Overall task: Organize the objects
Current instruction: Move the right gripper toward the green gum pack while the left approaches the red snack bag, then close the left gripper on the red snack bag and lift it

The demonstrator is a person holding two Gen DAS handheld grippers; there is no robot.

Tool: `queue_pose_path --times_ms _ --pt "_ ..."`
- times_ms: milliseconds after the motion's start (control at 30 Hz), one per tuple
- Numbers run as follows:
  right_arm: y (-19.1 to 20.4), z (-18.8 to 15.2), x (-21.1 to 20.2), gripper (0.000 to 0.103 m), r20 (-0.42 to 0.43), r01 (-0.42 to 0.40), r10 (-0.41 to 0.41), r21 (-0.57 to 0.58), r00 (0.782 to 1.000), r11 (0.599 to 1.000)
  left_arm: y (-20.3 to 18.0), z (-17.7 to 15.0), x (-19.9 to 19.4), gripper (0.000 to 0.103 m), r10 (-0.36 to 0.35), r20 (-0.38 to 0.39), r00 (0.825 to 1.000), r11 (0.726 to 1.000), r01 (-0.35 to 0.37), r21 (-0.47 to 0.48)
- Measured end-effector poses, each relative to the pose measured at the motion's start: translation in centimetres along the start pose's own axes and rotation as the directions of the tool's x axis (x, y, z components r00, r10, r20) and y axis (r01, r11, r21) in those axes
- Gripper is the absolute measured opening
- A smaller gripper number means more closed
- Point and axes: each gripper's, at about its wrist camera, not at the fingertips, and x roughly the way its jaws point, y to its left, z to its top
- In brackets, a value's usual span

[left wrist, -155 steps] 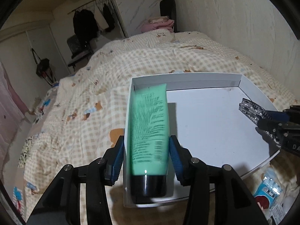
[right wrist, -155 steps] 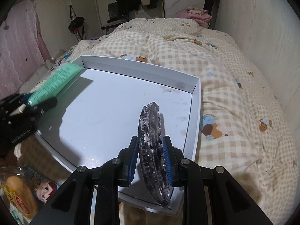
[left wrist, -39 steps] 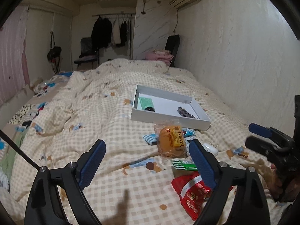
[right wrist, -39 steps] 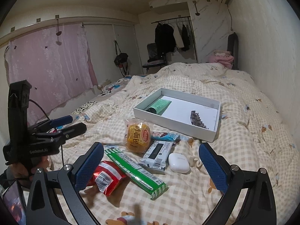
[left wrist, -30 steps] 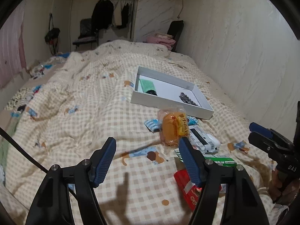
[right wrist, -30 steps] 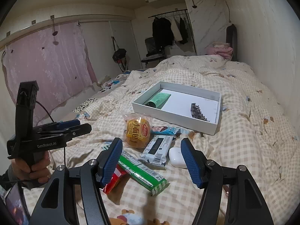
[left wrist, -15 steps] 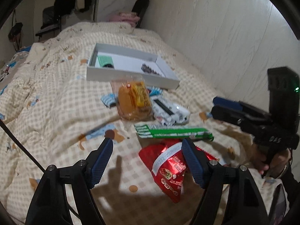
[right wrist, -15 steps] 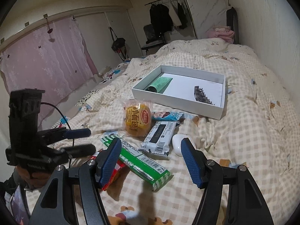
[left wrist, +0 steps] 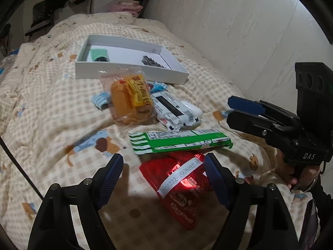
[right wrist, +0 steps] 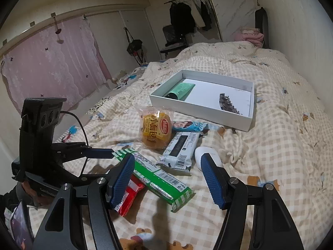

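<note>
A red snack packet (left wrist: 183, 183) lies on the checked quilt just under my left gripper (left wrist: 162, 164). Its jaws are opening, and the packet sits below the gap without touching the pads. A long green packet (left wrist: 179, 142) partly overlaps the red one on its far side. My right gripper (right wrist: 166, 160) hovers open above the green packet (right wrist: 162, 179) with nothing between its fingers. Further back stands the white box (left wrist: 133, 70), holding a green tube (left wrist: 98, 54) and a dark hair claw (left wrist: 152, 61).
Between the box and the green packet lie a wrapped orange bun (left wrist: 131, 100), a black-and-white bar packet (left wrist: 172, 110), a white earbud case (left wrist: 192, 108) and a small blue packet (left wrist: 100, 100). A wall runs along the right. A person's hand (left wrist: 291, 175) holds the right gripper.
My left gripper has swung to the right and dipped, so the red packet now lies between its fingers, which stand wider apart. The right gripper has barely moved.
</note>
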Motion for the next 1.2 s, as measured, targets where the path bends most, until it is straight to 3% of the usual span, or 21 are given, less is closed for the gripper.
queue_pose_path --times_ms 233,300,400,633,767,867,967,1067,1200 --pt "0.0 -0.1 0.1 0.067 -0.005 0.005 -0.005 0.001 1.000 1.000 -0.5 0.1 1.3 0.082 -0.070 -0.057 0.996 0.997 0.071 0.025" --pt "-0.1 0.0 0.2 0.067 -0.008 0.004 -0.004 0.005 1.000 1.000 -0.7 0.0 1.2 0.070 -0.098 -0.053 0.994 0.994 0.100 0.035" --pt "-0.1 -0.1 0.4 0.067 -0.014 -0.003 0.003 0.001 1.000 1.000 -1.0 -0.3 0.5 0.058 -0.116 -0.027 0.993 0.992 0.117 0.045" --pt "-0.1 0.0 0.3 0.067 -0.006 -0.009 0.009 0.006 1.000 1.000 0.5 -0.6 -2.3 0.054 -0.124 0.083 0.989 0.991 0.127 -0.032" --pt "-0.1 0.0 0.3 0.067 -0.003 -0.012 0.012 0.011 1.000 1.000 2.5 -0.6 -4.2 0.054 -0.060 0.166 0.984 0.987 0.084 -0.139" --pt "-0.1 -0.1 0.3 0.067 -0.004 -0.011 0.011 0.010 1.000 1.000 3.6 -0.5 -4.6 0.054 0.089 0.168 0.982 0.973 -0.050 -0.226" --pt "-0.2 -0.1 0.3 0.067 -0.008 -0.009 0.009 0.011 1.000 1.000 4.9 -0.4 -3.7 0.053 0.234 0.101 0.967 0.933 -0.193 -0.303" --pt "-0.3 -0.1 0.4 0.067 -0.013 -0.007 0.007 0.015 1.000 1.000 6.2 -0.6 -3.0 0.053 0.234 0.059 0.970 0.912 -0.199 -0.359" --pt "-0.3 -0.1 0.4 0.067 -0.014 -0.006 0.006 0.017 1.000 1.000 5.6 -0.3 -2.3 0.054 0.229 0.021 0.973 0.925 -0.211 -0.316"
